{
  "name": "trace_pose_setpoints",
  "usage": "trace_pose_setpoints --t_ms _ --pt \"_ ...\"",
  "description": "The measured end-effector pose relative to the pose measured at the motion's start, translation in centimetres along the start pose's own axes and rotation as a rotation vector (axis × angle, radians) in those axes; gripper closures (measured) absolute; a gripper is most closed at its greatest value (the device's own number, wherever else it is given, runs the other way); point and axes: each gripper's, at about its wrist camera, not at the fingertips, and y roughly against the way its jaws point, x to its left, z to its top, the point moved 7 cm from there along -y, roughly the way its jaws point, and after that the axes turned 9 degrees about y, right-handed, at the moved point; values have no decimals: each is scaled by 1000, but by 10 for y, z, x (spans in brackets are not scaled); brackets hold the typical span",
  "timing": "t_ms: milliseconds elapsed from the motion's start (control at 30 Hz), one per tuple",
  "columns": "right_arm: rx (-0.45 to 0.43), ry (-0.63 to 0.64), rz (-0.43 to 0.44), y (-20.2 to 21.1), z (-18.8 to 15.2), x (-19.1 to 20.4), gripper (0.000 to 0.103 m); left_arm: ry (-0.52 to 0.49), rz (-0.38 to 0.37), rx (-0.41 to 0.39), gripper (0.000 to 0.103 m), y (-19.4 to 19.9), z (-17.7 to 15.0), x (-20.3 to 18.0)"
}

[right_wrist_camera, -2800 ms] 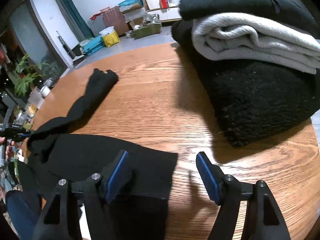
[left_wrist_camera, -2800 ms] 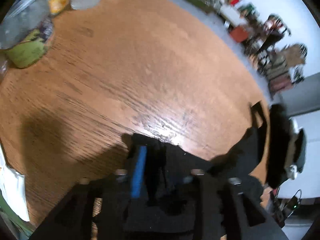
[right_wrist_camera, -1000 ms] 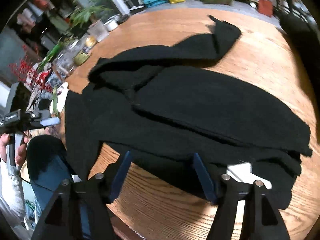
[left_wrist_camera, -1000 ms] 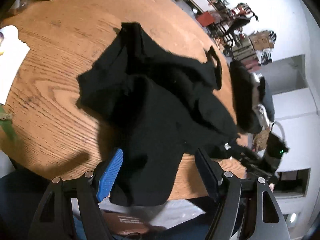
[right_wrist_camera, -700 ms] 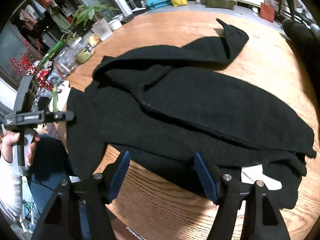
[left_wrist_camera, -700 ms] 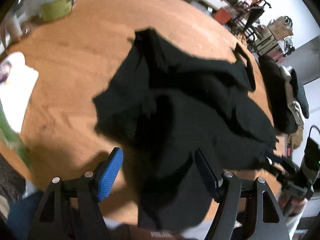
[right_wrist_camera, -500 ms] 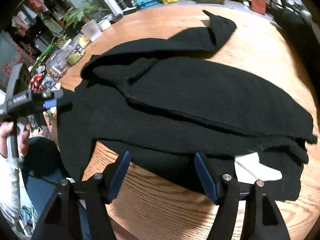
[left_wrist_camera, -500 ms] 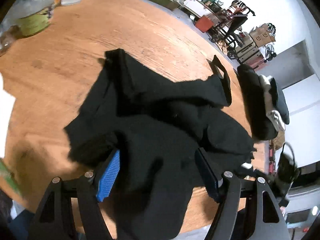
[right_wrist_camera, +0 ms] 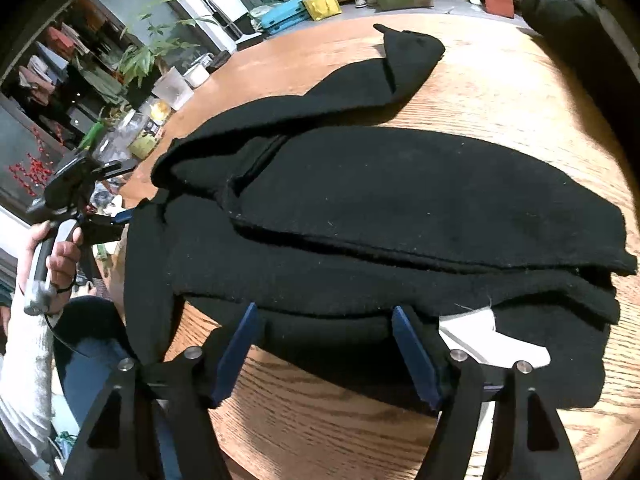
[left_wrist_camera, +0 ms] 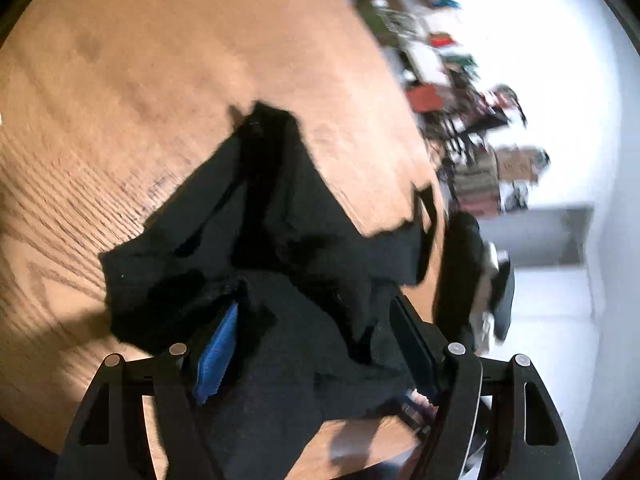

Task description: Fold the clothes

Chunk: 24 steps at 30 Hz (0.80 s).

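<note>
Spreading wide, left gripper (left_wrist_camera: pixel 312 344) jaws over black garment (right_wrist_camera: pixel 400 208), right gripper (right_wrist_camera: pixel 326 348) jaws just widened, gripping nothing

A black knitted garment (right_wrist_camera: pixel 400 208), thick and fuzzy like a sweater or cardigan, lies spread across the round wooden table (right_wrist_camera: pixel 500 92). One sleeve (right_wrist_camera: pixel 372 80) stretches away toward the far side, its cuff end folded to a point. A broad panel of the body is laid over the rest, its edge running in a long line across the middle. A white label (right_wrist_camera: pixel 492 340) shows at the near edge. One end hangs off the table rim, probably the other sleeve, though the dark cloth hides its outline.
</note>
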Motion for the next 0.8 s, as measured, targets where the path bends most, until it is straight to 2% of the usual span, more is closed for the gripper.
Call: trace_pose_setpoints --t_ms 167,233,333,433,500,533,633,800 --pt "-35 50 161 5 8 26 30 -137 114 11 28 13 -37 3" --pt "-39 105 150 3 10 41 30 -160 118 0 28 18 -48 7" --pt "-91 283 31 2 11 68 31 -207 145 -15 28 22 -62 13" --pt "-101 443 54 -5 5 103 34 -214 166 13 28 18 -68 21" --pt "-50 424 138 -17 -1 115 38 -212 169 19 28 17 -70 26" --pt "-32 413 146 -22 -4 117 41 -213 172 24 28 17 -71 29" --pt "24 396 91 -41 -10 118 60 -219 167 56 28 19 -74 39" --pt "77 251 190 -67 -13 131 57 -179 154 89 28 16 -80 51"
